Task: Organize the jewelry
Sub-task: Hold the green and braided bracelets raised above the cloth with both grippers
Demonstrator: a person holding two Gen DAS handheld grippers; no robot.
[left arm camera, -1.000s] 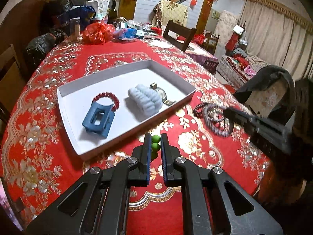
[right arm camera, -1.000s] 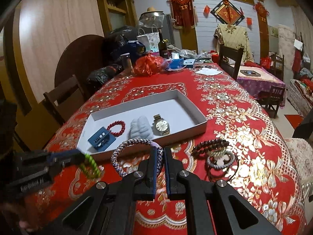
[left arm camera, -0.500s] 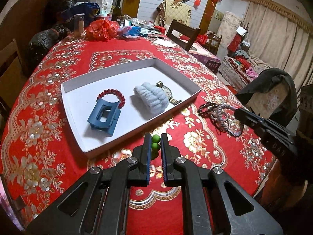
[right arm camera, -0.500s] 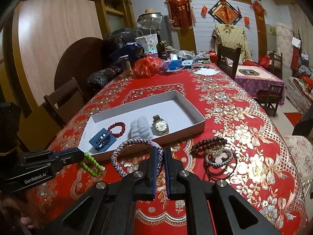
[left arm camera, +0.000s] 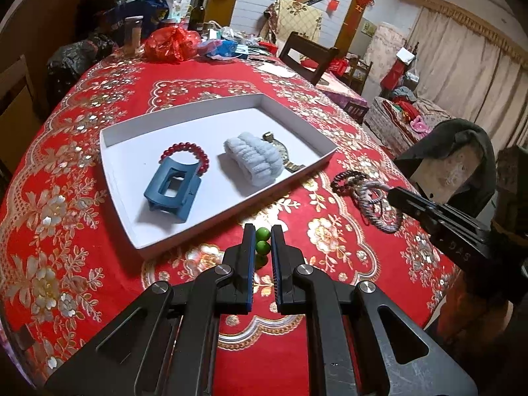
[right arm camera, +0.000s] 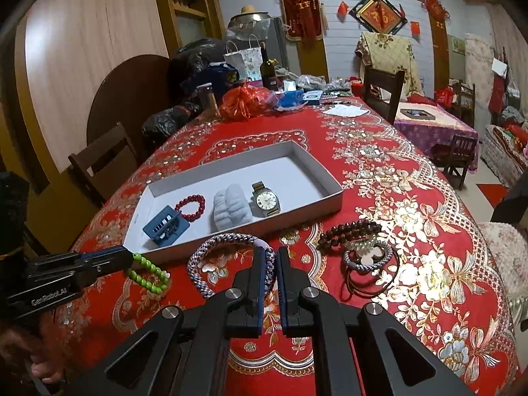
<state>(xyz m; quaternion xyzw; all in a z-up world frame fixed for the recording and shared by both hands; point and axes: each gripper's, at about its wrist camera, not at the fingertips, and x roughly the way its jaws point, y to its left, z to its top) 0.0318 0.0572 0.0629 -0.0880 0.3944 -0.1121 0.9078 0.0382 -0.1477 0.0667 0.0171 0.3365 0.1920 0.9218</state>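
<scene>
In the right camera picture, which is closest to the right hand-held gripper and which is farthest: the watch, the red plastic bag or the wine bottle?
From the right hand-held gripper:
1. Watch, in the white tray, just beyond the tips.
2. Red plastic bag, at the table's far end, left of centre.
3. Wine bottle, standing behind the bag.

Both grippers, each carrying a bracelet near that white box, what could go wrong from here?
The green bead bracelet is pinched only at one end by the left gripper, so it might slip out. The braided bracelet dangles from the right gripper and could catch the white box wall. Dropped carelessly, either could land on the watch.
</scene>
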